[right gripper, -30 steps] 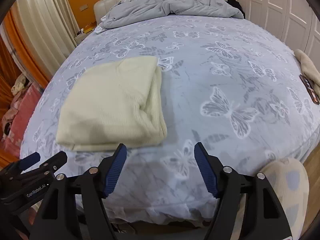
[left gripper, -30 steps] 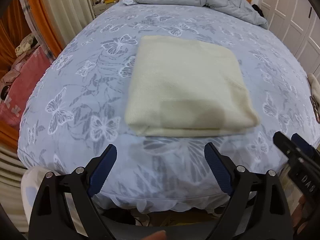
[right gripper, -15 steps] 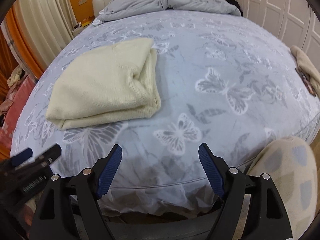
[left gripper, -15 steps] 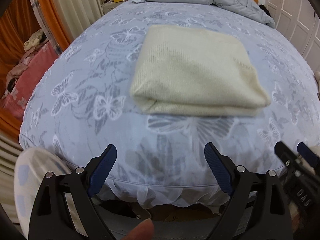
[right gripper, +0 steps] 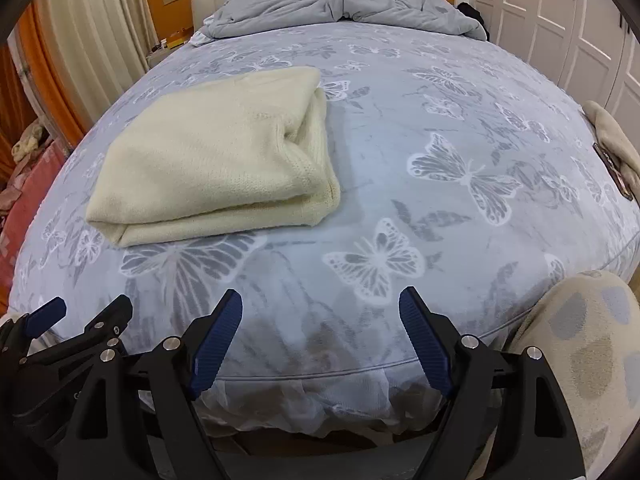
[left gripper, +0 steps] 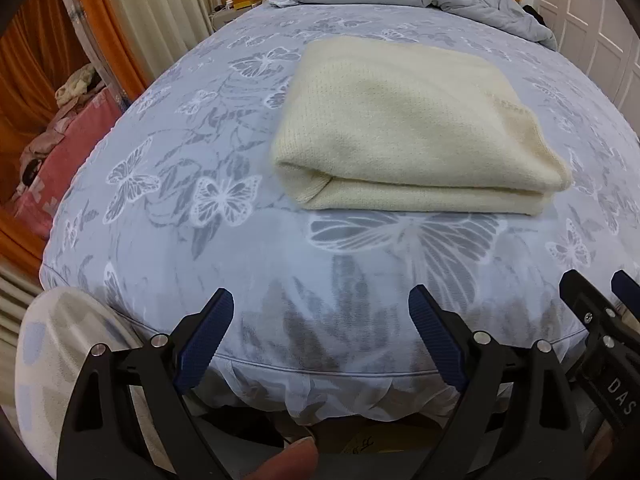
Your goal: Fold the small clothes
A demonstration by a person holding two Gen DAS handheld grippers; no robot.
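A cream knitted garment (left gripper: 404,128) lies folded flat on the bed with the butterfly sheet (left gripper: 192,168); it also shows in the right wrist view (right gripper: 216,160), left of middle. My left gripper (left gripper: 322,304) is open and empty, low at the bed's near edge, well short of the garment. My right gripper (right gripper: 320,306) is open and empty, at the near edge too, to the right of the garment. Each gripper shows at the edge of the other's view: the right one (left gripper: 596,292) and the left one (right gripper: 80,314).
A crumpled grey duvet (right gripper: 340,4) lies at the head of the bed. Another beige garment with a dark item (right gripper: 612,148) lies at the bed's right edge. White wardrobe doors (right gripper: 560,20) stand to the right. Curtains (left gripper: 160,12) and a pink-covered pile (left gripper: 60,160) are on the left.
Both grippers have pulled back and dropped lower toward the bed's near edge, so the folded garment sits farther away. Both stay open. The garment has not moved.
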